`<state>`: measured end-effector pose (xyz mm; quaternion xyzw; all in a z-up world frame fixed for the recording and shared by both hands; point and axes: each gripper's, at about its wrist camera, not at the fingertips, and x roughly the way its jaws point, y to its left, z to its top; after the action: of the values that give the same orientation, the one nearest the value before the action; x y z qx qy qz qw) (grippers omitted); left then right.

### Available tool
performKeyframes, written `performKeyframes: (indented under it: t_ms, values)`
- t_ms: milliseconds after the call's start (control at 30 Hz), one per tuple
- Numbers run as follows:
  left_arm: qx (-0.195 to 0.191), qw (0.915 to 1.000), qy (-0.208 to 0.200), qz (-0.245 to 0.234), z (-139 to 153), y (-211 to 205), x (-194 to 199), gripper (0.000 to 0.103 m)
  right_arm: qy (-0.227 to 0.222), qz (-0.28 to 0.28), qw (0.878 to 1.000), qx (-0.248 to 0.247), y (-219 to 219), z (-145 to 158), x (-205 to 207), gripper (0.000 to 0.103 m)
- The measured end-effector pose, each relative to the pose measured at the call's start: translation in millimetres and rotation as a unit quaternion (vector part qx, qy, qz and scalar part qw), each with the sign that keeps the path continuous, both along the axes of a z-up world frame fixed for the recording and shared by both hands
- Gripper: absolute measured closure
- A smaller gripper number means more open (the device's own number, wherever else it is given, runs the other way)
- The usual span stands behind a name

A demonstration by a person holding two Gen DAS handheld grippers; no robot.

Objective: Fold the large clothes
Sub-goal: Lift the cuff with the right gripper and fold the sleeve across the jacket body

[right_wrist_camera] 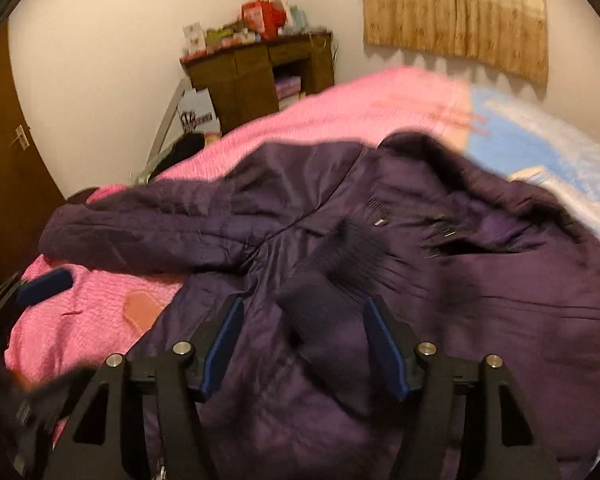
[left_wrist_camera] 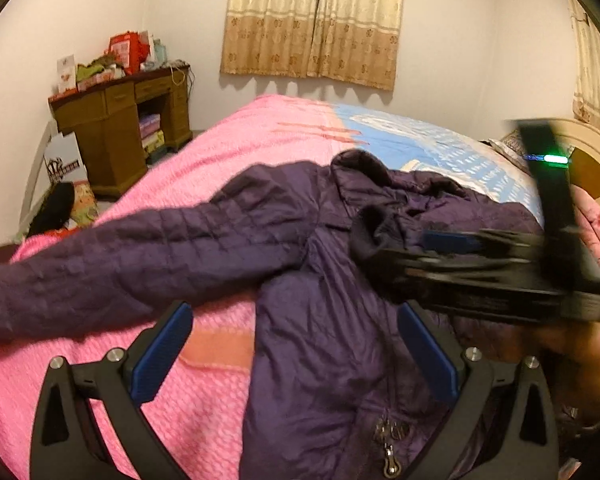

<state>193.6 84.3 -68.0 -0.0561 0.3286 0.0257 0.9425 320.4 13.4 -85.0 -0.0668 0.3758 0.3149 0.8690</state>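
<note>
A dark purple quilted jacket (left_wrist_camera: 324, 320) lies spread on a bed, one sleeve (left_wrist_camera: 132, 264) stretched out to the left; it also shows in the right wrist view (right_wrist_camera: 440, 288). The other sleeve's knit cuff (right_wrist_camera: 324, 296) lies folded over the jacket's chest. My left gripper (left_wrist_camera: 296, 344) is open over the jacket's lower front, near its zipper pull (left_wrist_camera: 390, 464). My right gripper (right_wrist_camera: 302, 340) is open, its blue pads on either side of the cuff without touching it. It appears blurred in the left wrist view (left_wrist_camera: 480, 272), above the jacket's right side.
The bed has a pink textured cover (left_wrist_camera: 204, 392) and a blue patterned sheet (left_wrist_camera: 420, 140) further back. A brown wooden desk (left_wrist_camera: 120, 128) piled with boxes stands in the far left corner. Beige curtains (left_wrist_camera: 312, 20) hang on the back wall. A wooden headboard (left_wrist_camera: 592, 168) is at right.
</note>
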Motion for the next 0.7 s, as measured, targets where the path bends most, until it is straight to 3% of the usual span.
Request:
performKeyframes:
  t_ms: [167, 300, 400, 533, 600, 700]
  values:
    - [-0.002, 1.0, -0.005, -0.007, 16.9, -5.5, 22.5, 0.0, -0.032, -0.057, 0.997, 0.037, -78.1, 39.3, -17.2, 0.032]
    - [0.005, 0.9998, -0.015, -0.015, 28.7, -23.1, 49.8, 0.0, -0.055, -0.172, 0.984, 0.005, -162.3, 48.5, -15.5, 0.031]
    - [0.031, 0.9994, -0.005, -0.016, 22.4, -45.6, 74.8, 0.0, -0.044, -0.255, 0.966, -0.003, -217.9, 41.5, -9.5, 0.031]
    - [0.124, 0.9919, 0.028, 0.008, -17.8, -71.8, 110.5, 0.0, -0.015, -0.351, 0.935, -0.043, -283.5, 17.1, -3.4, 0.031]
    - [0.146, 0.9875, 0.056, 0.017, -44.0, -73.1, 125.1, 0.0, 0.013, -0.364, 0.929, -0.067, -305.5, -2.1, -1.2, 0.031]
    - [0.125, 0.9893, 0.071, 0.025, -55.1, -65.7, 126.9, 0.0, 0.044, -0.348, 0.934, -0.067, -316.1, -27.3, 0.0, 0.031]
